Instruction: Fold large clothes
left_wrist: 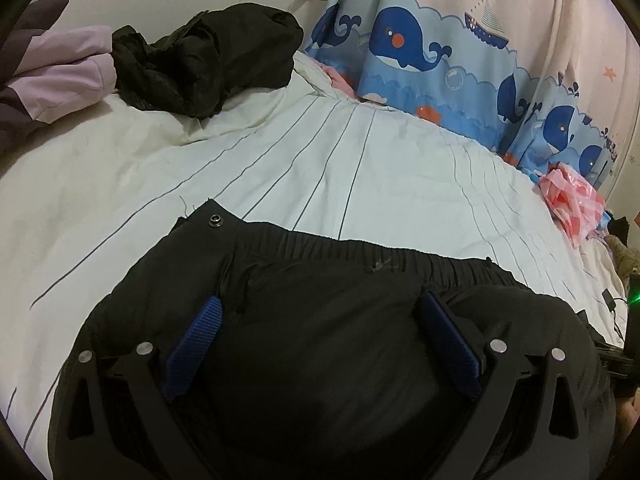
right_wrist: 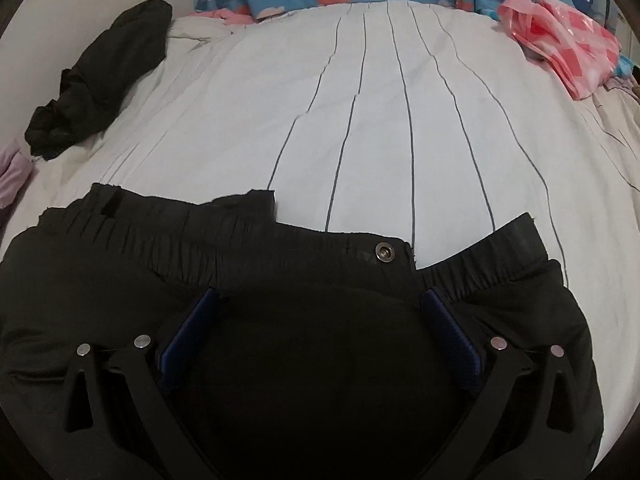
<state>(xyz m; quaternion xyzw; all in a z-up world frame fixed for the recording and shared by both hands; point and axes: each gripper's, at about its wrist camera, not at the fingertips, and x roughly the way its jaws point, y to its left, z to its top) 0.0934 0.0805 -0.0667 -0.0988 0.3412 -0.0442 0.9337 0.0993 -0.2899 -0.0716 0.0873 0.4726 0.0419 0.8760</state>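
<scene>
My left fingers are spread wide, and so are my right fingers; neither pair grips anything, and both hover low over the black trousers, whose dark cloth fills the gap between the blue pads. Whether the tips actually press on the fabric I cannot tell. The trousers lie on the bed near me, with the gathered waistband turned away from me and a metal snap showing at the open front flap. I judge this to be an early step: the garment is laid out but the waist is still ragged, one flap standing higher than the other, so no fold looks finished. My next move probably calls for closing each pair of fingers on the cloth near the waistband, one at each side, and carrying it evenly so the layers do not slide apart. Beyond the trousers the striped white bedsheet lies bare. Further off sit a crumpled black garment, a lilac garment beside it, a pink plastic bag and the whale-print curtain. What is inside the bag I cannot tell.
</scene>
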